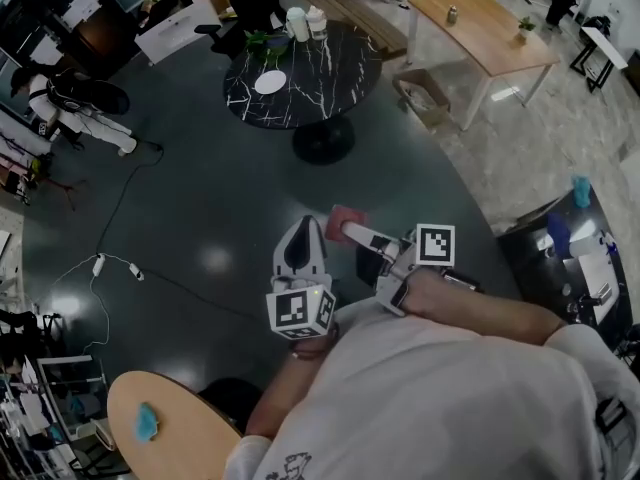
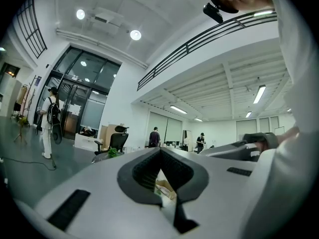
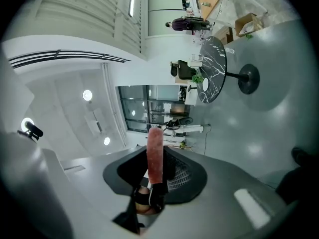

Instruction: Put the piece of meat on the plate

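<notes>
In the head view my right gripper [image 1: 352, 232] is shut on a flat pink-red piece of meat [image 1: 343, 219] that sticks out past its tips, above the dark floor. The right gripper view shows the meat [image 3: 155, 153] edge-on, upright between the jaws of that gripper [image 3: 151, 169]. My left gripper [image 1: 301, 232] hangs beside it on the left, shut and empty, its jaws [image 2: 160, 154] meeting at the tip. The white plate [image 1: 269, 82] lies on a round black marble table [image 1: 335, 68] far ahead; that plate [image 3: 205, 85] also shows in the right gripper view.
White bottles [image 1: 306, 22] and a green plant [image 1: 264, 40] stand on the marble table behind the plate. A wooden table [image 1: 482, 28] and a cardboard box [image 1: 424, 94] are at the back right. A cable [image 1: 118, 262] runs across the floor on the left. A round wooden table [image 1: 170, 430] is at lower left.
</notes>
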The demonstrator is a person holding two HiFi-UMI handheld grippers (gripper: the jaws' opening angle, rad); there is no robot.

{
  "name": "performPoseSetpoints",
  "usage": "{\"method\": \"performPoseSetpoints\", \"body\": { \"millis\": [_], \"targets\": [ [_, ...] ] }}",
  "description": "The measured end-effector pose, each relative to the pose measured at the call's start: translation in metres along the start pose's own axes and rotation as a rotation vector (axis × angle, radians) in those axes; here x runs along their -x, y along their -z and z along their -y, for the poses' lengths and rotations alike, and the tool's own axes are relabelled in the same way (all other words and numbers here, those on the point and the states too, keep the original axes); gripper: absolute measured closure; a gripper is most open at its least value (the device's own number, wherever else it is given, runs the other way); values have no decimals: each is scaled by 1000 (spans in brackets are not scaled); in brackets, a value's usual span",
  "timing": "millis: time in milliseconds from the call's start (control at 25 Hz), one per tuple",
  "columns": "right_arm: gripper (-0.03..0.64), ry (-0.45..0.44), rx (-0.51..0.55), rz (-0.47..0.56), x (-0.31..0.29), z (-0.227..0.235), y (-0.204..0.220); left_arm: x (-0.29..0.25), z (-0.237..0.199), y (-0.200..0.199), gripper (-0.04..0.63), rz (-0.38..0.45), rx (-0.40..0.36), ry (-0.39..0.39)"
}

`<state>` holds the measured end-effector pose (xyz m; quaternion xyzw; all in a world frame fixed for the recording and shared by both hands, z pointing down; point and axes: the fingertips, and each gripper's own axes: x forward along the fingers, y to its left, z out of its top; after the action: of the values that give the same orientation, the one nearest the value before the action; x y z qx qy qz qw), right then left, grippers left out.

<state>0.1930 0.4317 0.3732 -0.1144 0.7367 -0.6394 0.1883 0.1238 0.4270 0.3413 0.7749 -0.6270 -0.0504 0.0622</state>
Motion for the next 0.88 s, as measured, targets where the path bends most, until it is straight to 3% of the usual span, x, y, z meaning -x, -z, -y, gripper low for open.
{"method": "performPoseSetpoints", "body": {
  "millis": [400, 880],
  "targets": [
    [531, 6, 21, 37, -106, -4, -1, -28, -96, -31, 589, -11, -10, 50],
    [531, 32, 19, 55, -179, 12, 14, -30, -184, -27, 589, -27, 44, 22]
  ]
}}
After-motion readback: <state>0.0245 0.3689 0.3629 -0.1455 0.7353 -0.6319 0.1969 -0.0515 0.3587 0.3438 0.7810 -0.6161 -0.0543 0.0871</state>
